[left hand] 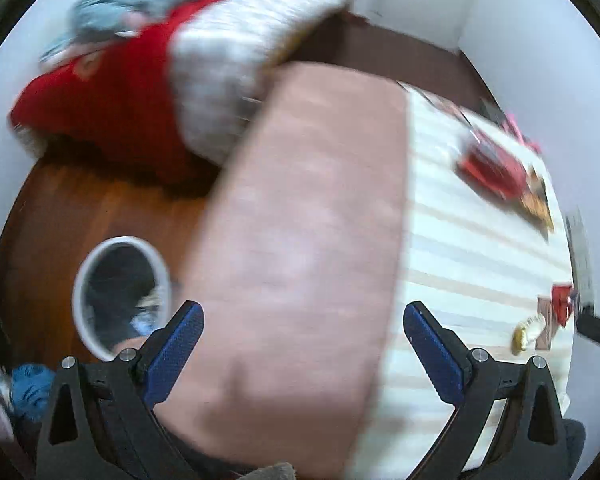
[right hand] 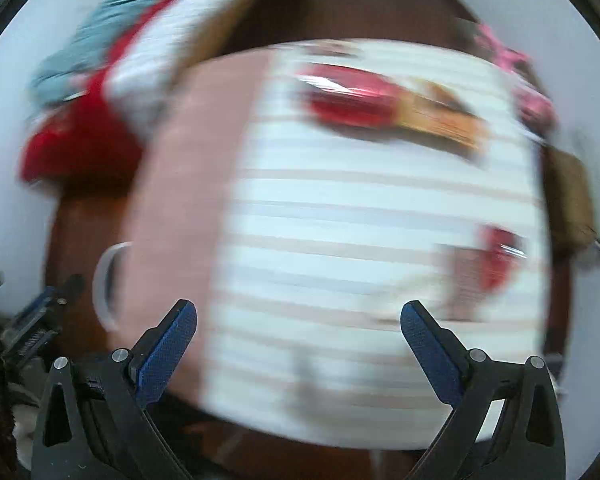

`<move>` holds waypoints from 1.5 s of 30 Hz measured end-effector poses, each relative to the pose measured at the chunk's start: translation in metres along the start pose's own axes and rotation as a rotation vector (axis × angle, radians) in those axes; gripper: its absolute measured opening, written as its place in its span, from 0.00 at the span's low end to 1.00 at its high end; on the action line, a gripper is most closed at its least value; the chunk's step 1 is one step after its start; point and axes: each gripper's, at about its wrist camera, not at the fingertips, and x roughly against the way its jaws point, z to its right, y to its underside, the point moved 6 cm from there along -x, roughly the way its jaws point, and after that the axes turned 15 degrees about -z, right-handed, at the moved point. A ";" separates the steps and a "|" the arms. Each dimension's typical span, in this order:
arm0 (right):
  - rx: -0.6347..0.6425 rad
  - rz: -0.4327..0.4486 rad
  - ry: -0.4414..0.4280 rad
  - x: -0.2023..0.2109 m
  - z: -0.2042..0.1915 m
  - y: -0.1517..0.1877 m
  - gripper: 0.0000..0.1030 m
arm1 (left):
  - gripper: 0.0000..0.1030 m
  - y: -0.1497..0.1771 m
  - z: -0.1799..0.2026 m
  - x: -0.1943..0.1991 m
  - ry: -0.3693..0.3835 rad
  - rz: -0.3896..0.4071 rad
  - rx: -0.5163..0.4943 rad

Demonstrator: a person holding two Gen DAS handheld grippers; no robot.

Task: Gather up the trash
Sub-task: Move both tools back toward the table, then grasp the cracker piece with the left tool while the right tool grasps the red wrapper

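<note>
Both views are motion-blurred; read the details loosely. Your left tool (left hand: 303,344) is spread wide with nothing between its blue pads, and your right tool (right hand: 299,342) is likewise wide apart and empty.

Trash lies on the white counter with pale pink and grey stripes (right hand: 340,240). Count, as far as the blur allows: one large shiny red foil wrapper (right hand: 350,98) at the far side, touching a flat tan-and-yellow printed packet (right hand: 444,120); one small crumpled red wrapper (right hand: 502,258) nearer on the right, lying on a pinkish paper scrap (right hand: 460,276); and, in the left view only, one small cream-and-yellow piece (left hand: 530,330) beside that scrap. Five pieces, then, but some could be parts of one item.

One round white-rimmed bin with a dark liner (left hand: 120,296) stands on the brown wooden floor (left hand: 60,220), left of the counter's pink side.

Handling judgement: all of it looks light, thin and crushable. Foil will likely be slippery, so pinch a raised crease or crumpled edge, not a flat face.
</note>
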 end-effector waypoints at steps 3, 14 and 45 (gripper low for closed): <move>-0.087 0.003 0.031 -0.005 0.068 -0.011 0.84 | 0.99 -0.004 0.060 -0.028 0.005 -0.052 -0.073; -0.161 -0.067 -0.121 -0.065 0.143 -0.051 0.48 | 0.99 0.009 0.150 -0.060 0.043 -0.144 -0.168; -0.043 0.065 -0.148 -0.003 0.106 0.020 0.33 | 0.04 0.008 0.151 0.033 0.083 0.066 -0.226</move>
